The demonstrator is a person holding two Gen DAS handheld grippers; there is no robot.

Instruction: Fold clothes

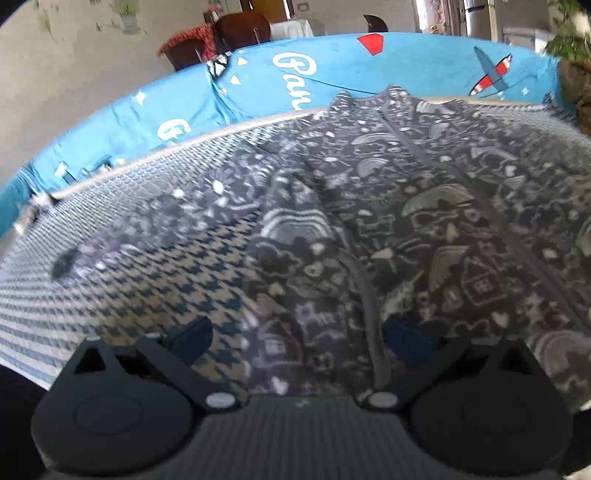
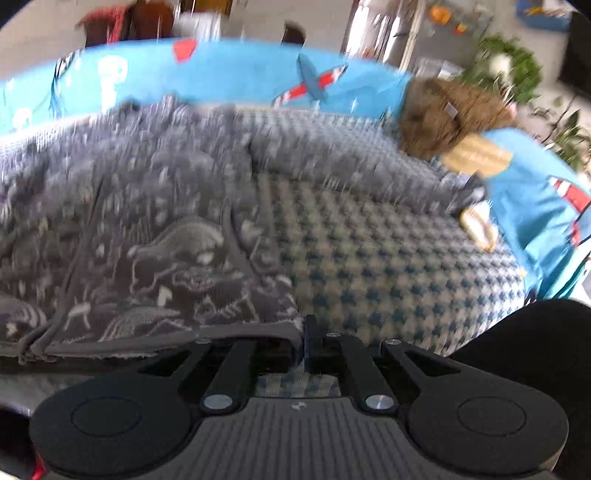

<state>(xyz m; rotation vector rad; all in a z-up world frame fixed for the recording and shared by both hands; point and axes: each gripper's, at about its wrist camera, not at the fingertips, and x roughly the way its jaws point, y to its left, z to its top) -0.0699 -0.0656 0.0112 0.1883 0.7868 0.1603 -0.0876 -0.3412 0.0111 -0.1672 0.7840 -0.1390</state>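
Observation:
A dark grey zip-up garment point(image 1: 388, 206) with white doodle prints lies spread on a blue-and-beige houndstooth cloth point(image 1: 155, 266). My left gripper point(image 1: 295, 343) is open, its jaws wide apart over the garment's lower left part near the hem, with fabric lying between them. In the right wrist view the same garment point(image 2: 147, 229) fills the left half. My right gripper point(image 2: 308, 339) is shut, its fingertips together pinching the garment's lower right hem corner point(image 2: 291, 328). One sleeve point(image 2: 351, 162) stretches to the right across the cloth.
A bright blue printed sheet point(image 1: 332, 74) covers the surface behind the houndstooth cloth. A brown furry item point(image 2: 443, 110) and a beige item point(image 2: 476, 155) lie at the far right edge. Chairs point(image 1: 240, 33) and plants point(image 2: 509, 70) stand beyond.

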